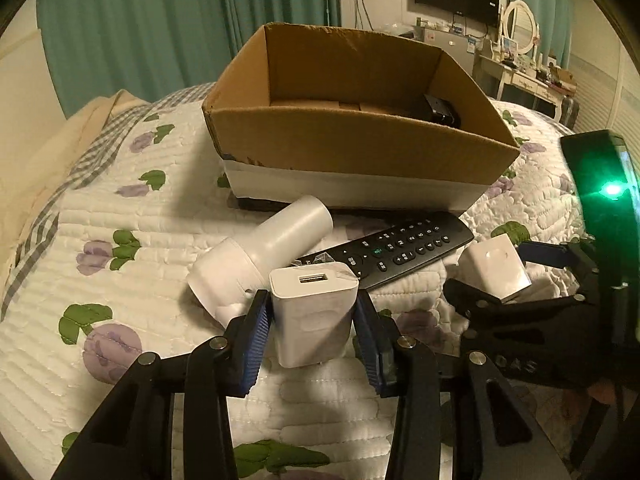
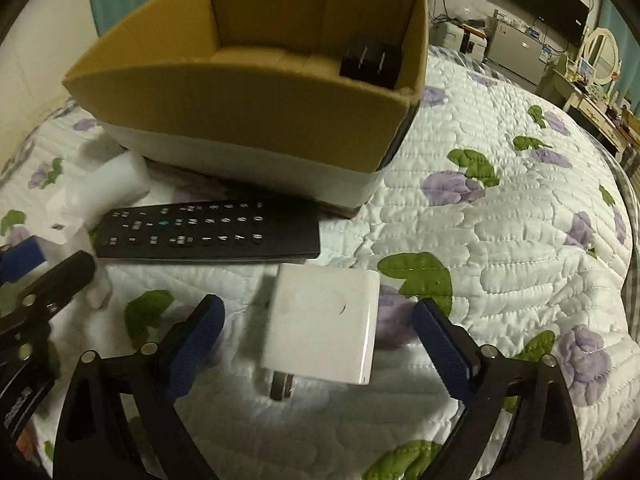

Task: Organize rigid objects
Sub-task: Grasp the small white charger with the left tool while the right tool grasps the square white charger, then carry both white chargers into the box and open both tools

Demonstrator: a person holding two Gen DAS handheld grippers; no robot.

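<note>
My left gripper [image 1: 314,316] is shut on a white USB charger [image 1: 314,312], its blue pads pressed to both sides. Behind it lie a white bottle [image 1: 264,248] and a black remote [image 1: 392,250] on the quilted bed. My right gripper [image 2: 318,336] is open, its pads on either side of a white square plug adapter [image 2: 324,328] but apart from it; the adapter lies on the quilt with its prongs toward me. The adapter also shows in the left wrist view [image 1: 496,272]. The remote [image 2: 208,232] lies just beyond it.
An open cardboard box [image 1: 360,148] stands on the bed behind the objects, with a black plug [image 1: 440,110] in its far right corner; the box [image 2: 240,120] and the plug [image 2: 370,62] also show in the right wrist view. Green curtains, a television and a dresser stand beyond.
</note>
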